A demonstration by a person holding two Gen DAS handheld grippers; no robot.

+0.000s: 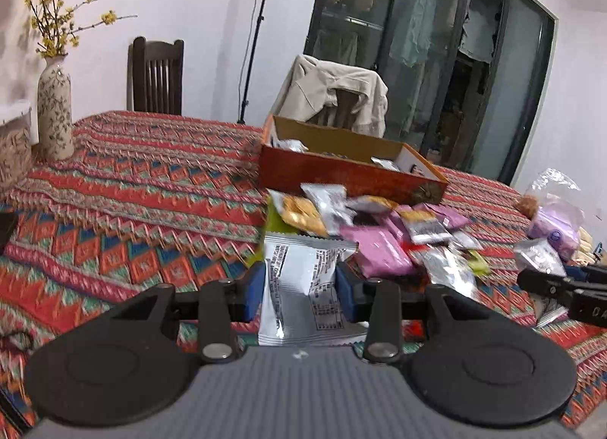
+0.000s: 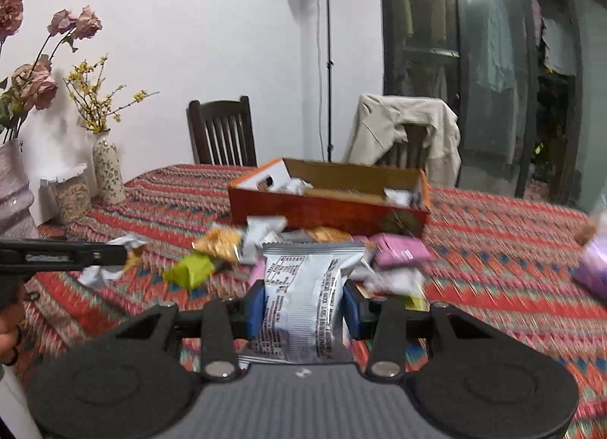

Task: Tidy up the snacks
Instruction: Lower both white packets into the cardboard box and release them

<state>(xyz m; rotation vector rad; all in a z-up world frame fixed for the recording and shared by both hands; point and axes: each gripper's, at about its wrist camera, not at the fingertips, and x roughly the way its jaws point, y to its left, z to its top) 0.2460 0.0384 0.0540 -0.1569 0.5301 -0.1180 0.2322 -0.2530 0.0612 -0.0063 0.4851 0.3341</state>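
- Nearest thing in each wrist view is a catch: the left gripper [image 1: 299,289] has its blue pads pinched partway in on a silver foil snack packet with black print [image 1: 299,287], held upright by the middle so the ends stick out above and below.
- Same on the other side: the right gripper [image 2: 303,304] is squeezed onto its own crinkly silver foil packet [image 2: 303,295], sealed edge pointing up. Gripping the waist like that probably keeps the slippery foil from sliding out on the way over.
- Just past both is the loose heap of small snack packets [image 1: 379,234] in pink, silver, orange and lime green, lying on the red patterned tablecloth surface [image 1: 151,188]. They overlap, so I can't count them, and motion blur smears the labels.
- Behind the heap, touching its far edge, sits the shallow orange-red cardboard box [image 1: 341,173] with a few silver packets already inside. I reckon that's where both held ones are headed. Its near wall hides most of the inside.
- Off at the right edge there's a clear plastic bag with purple packs [image 1: 554,219], cut off by the frame.
- Far left, a tall floral ceramic vase with yellow twigs [image 1: 55,109].
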